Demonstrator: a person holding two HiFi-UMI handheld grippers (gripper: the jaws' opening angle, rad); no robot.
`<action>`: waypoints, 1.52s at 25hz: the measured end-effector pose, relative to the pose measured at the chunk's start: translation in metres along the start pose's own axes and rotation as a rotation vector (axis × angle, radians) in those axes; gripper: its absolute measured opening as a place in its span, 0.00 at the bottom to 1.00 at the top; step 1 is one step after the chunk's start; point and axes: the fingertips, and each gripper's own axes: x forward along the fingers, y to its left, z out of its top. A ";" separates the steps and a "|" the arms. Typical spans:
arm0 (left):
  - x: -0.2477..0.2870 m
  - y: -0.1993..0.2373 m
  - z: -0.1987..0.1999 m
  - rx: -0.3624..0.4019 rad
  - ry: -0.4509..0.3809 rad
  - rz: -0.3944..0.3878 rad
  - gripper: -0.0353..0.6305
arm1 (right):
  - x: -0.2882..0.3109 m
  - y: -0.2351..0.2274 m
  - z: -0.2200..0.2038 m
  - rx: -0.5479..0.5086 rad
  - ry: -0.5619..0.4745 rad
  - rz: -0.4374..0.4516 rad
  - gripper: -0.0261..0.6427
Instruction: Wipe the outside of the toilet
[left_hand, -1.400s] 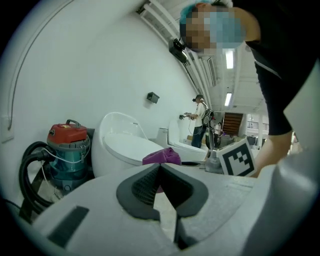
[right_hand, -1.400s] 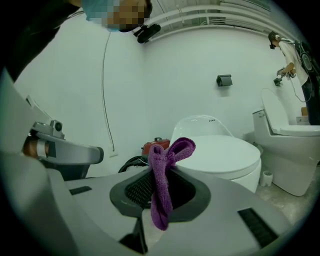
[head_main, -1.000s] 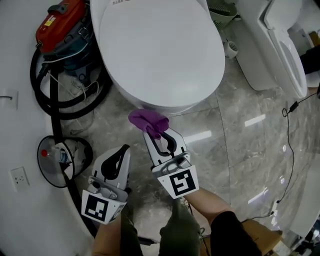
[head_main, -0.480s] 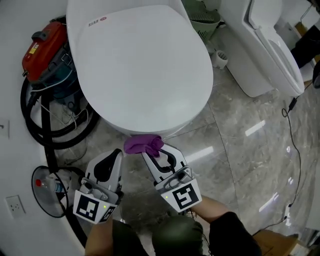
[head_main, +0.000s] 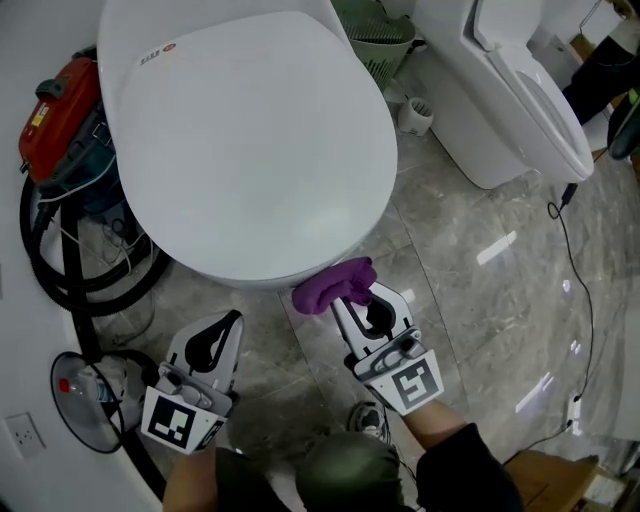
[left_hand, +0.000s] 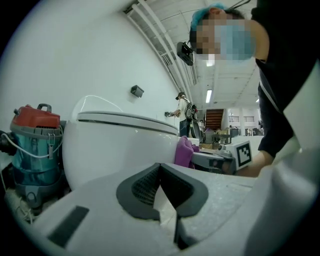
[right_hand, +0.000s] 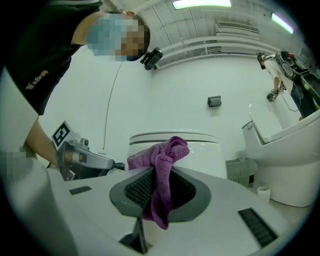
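My right gripper (head_main: 357, 300) has its 2 jaws clamped on the purple cloth (head_main: 335, 284), and the cloth's bunched end sits against the front of the white toilet (head_main: 250, 150), just under the closed lid. My left gripper (head_main: 226, 326) hangs near the bowl with its jaws together on nothing. A red vacuum (head_main: 55, 110) stands beside the toilet.

Right gripper (head_main: 362, 303): held forward of the body, jaws clamped on a purple cloth (head_main: 335, 284) that bunches beyond the tips. Bare right forearm (head_main: 432, 428) extends behind it. Left gripper (head_main: 224, 328): held to the left and nearer the body, jaws together, nothing between them.
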 end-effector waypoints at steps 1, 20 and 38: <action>0.002 -0.003 0.000 -0.002 -0.001 -0.013 0.06 | -0.004 -0.010 -0.001 0.007 0.001 -0.018 0.14; 0.013 -0.027 0.004 0.035 0.012 -0.068 0.06 | 0.012 -0.182 -0.014 0.079 -0.006 -0.354 0.13; -0.005 0.002 0.016 0.054 -0.019 0.015 0.06 | -0.029 0.045 -0.046 -0.034 0.004 0.097 0.13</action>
